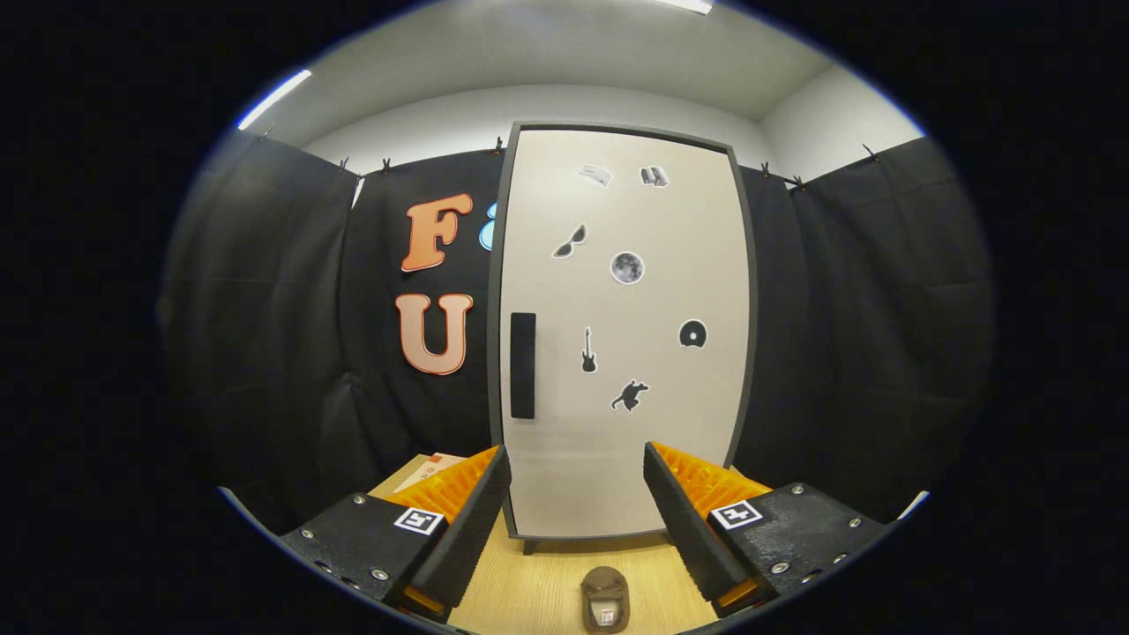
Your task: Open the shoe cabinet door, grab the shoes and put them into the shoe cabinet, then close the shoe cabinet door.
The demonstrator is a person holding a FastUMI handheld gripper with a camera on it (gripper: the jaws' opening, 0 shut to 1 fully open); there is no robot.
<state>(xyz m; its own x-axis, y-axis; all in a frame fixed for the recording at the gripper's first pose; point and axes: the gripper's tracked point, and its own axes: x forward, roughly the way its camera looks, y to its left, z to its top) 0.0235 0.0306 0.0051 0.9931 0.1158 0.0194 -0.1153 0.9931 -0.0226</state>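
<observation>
surface: light wood-grain desk (pixel 547 591)
far edge: shoe cabinet (pixel 622 335) stands upright on the desk, door closed, resting on a small dark foot
near edge: one brown shoe (pixel 605 598) lies alone, well short of the cabinet
far left corner: a flat paper or card (pixel 429 470), partly hidden

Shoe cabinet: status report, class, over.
Tongs open, holding nothing. Cabinet door shut, handle beyond the fingers. Shoe on the floor between them. Nothing blocking.

Light wooden floor (pixel 547 586) underfoot; cardboard box (pixel 423 470) far left against black cloth wall (pixel 265 335); ceiling light strip (pixel 273 97) overhead.
</observation>
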